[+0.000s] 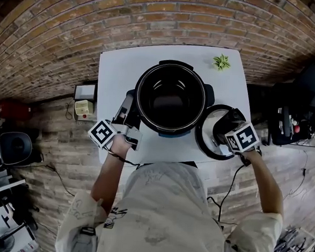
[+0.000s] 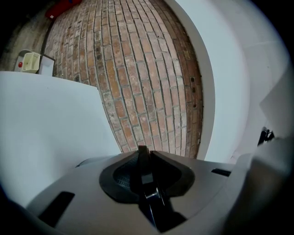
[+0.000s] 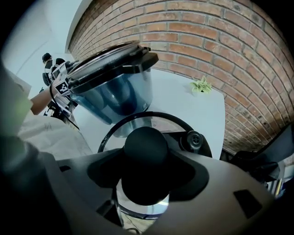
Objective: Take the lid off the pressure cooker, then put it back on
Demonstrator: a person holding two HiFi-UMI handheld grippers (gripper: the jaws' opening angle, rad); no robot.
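1. One pressure cooker stood uncovered near the middle of one white table, its dark inside empty and its body blue in the right gripper view
2. One lid, glass with a black rim, was off the cooker and just to its right, over the table's front right part; whether it touched the tabletop could not be told
3. The lid carried one round black knob at its centre and one small valve beside it
4. There were two grippers. The right gripper pointed steeply down with its jaws clamped around the knob, which filled the gap between them
5. The left gripper pointed level at the cooker's left side, its jaws nearly together and pinching one thin dark side handle seen edge-on
6. One small green plant sat at the table's far right corner, well apart from the cooker and lid
7. A brick wall ran behind the table
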